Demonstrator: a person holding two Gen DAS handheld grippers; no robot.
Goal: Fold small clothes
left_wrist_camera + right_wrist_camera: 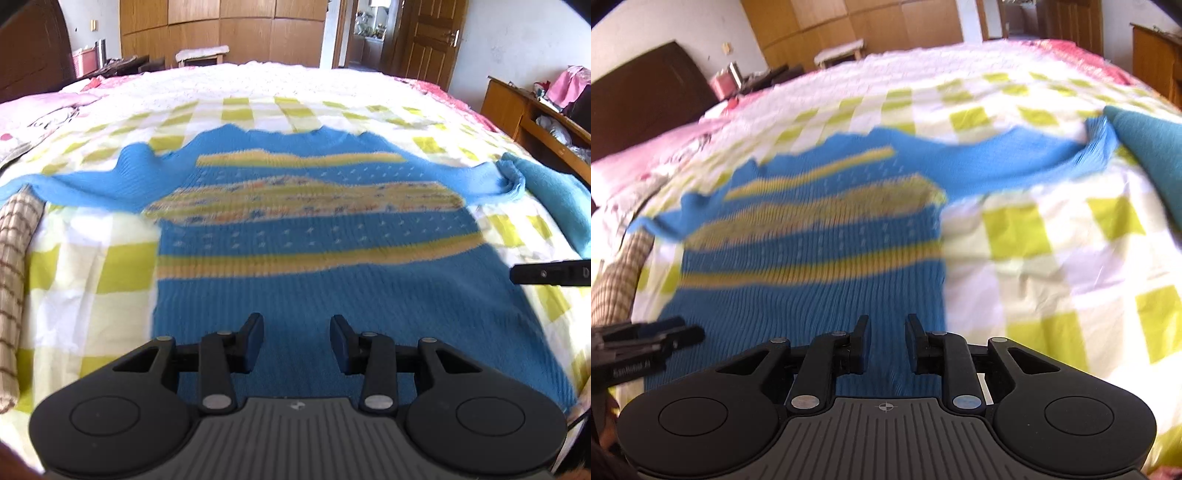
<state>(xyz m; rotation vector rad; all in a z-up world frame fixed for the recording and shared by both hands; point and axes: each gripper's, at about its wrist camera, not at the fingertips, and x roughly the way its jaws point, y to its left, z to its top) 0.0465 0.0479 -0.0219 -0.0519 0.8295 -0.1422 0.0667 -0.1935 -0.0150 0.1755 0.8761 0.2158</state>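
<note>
Two black grippers hover over one ribbed blue knit sweater [295,236] with yellow patterned bands, spread flat with sleeves out on a green-and-white checked bedspread [92,280]. Left gripper [297,341] gapes wide above the hem, holding nothing. Right gripper [886,341] stands parted near the sweater's right edge, also empty.

Ribbed knit sweater [295,258], matt wool-like cloth; smooth woven checked bedsheet [92,266]; matt black plastic hand-held gripper [297,341] with metal pivots; glossy wooden wardrobe [221,29].
</note>
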